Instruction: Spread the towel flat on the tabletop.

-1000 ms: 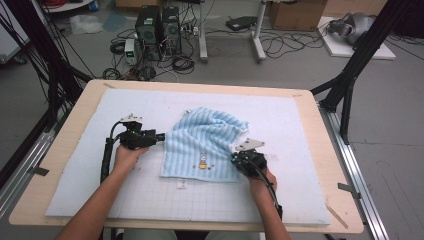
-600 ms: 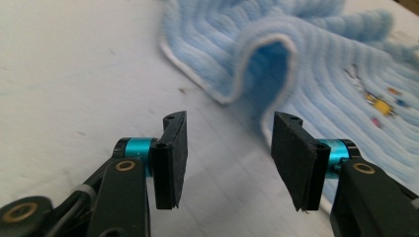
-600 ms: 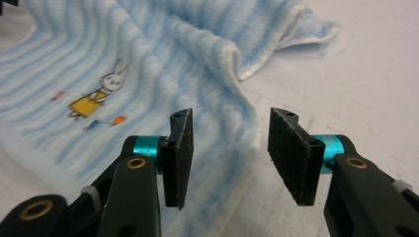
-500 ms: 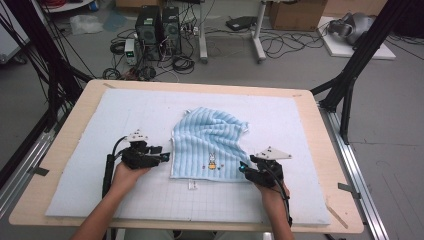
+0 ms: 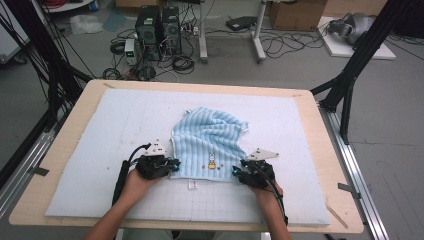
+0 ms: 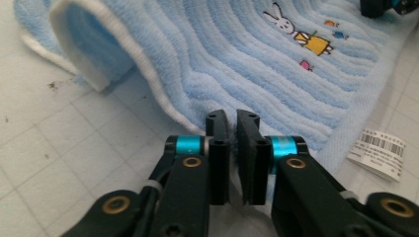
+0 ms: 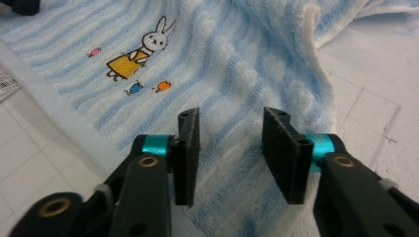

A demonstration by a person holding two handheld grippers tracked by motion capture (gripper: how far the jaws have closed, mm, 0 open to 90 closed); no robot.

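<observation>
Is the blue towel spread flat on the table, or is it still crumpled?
Partly spread. The towel's near edge lies flat between the left gripper and right gripper, but its far part is bunched in folds.

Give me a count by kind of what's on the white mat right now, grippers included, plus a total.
Grippers: 2, the left gripper and the right gripper
Towels: 1, the blue striped towel with a rabbit picture
Labels: 1, a white barcode tag at the towel's near edge
Total: 4
</observation>
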